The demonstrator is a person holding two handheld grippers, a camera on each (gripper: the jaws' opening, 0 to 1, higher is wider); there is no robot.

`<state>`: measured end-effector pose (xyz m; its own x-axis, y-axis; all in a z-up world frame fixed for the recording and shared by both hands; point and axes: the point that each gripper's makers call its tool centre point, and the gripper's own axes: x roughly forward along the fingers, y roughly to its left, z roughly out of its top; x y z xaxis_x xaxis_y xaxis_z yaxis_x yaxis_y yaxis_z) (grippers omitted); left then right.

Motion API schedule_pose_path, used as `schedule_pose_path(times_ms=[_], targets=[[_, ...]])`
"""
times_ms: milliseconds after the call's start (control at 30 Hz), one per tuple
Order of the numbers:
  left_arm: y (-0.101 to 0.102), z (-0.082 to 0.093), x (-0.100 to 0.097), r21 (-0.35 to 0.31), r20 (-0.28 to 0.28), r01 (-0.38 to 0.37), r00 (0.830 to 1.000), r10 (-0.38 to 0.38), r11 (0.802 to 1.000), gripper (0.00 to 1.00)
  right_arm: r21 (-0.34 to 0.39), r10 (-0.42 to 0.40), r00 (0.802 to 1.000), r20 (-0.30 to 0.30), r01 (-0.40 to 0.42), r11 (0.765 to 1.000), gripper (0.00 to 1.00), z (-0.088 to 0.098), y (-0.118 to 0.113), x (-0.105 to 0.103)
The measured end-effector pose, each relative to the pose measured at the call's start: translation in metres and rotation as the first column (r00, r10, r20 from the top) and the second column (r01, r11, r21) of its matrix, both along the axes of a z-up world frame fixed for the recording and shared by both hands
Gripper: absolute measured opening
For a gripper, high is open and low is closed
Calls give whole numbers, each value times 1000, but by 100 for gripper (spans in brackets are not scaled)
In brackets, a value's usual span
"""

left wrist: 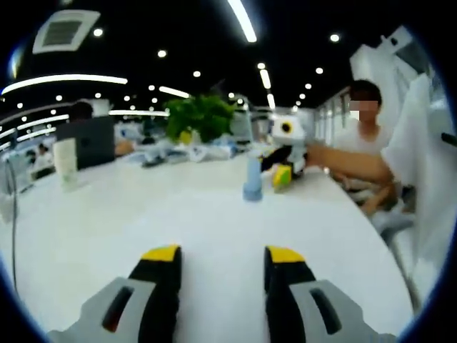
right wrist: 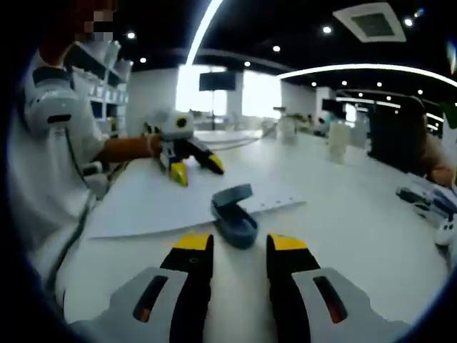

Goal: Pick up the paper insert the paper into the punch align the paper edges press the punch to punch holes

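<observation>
Facing down a long white table (left wrist: 107, 229), the left gripper (left wrist: 223, 256) has its two yellow-tipped jaws apart with nothing between them, only bare tabletop. In the left gripper view the blue hole punch (left wrist: 253, 180) stands small at 12 o'clock from the jaws, well apart from them. Just beside it at 1 o'clock is the right gripper (left wrist: 283, 174), held in a person's hand (left wrist: 320, 156). A potted green plant (left wrist: 200, 116) sits further back at 11 o'clock, and a white cup (left wrist: 66, 163) at 10 o'clock.

Right gripper view: the right gripper's own jaws stand apart, empty, with the hole punch (right wrist: 233, 213) near, at 12 o'clock from the tips. The white sheet of paper (right wrist: 157, 204) lies flat on the table, its right edge reaching the punch; small holes show along that edge past the punch. I cannot tell whether the sheet sits inside the punch slot. The left gripper (right wrist: 194, 168) appears at 11 o'clock, its tips over the paper's far edge.
</observation>
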<state>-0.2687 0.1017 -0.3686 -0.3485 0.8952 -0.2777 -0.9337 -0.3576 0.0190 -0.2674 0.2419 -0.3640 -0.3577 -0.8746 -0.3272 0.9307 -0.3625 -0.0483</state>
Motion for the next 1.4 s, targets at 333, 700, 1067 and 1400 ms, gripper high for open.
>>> schedule_pose_path(times_ms=[333,700,1067,1400], targets=[[-1,-1,-5,8,13,0,1000,-1,1000,47,14,133,991,14,-133,991,24,-7,-12,0],[-1,-1,-8,5,14,-7,1000,7,1000,47,1,200,980,-1,-200,980,23,-3,-10,25],[-1,0,-10,5,13,-7,1000,7,1000,47,-5,200,980,-9,-200,980,22,0,-10,26],[-1,1,-12,4,6,-4,1000,4,1000,47,13,194,981,8,-194,981,24,-4,-9,25]])
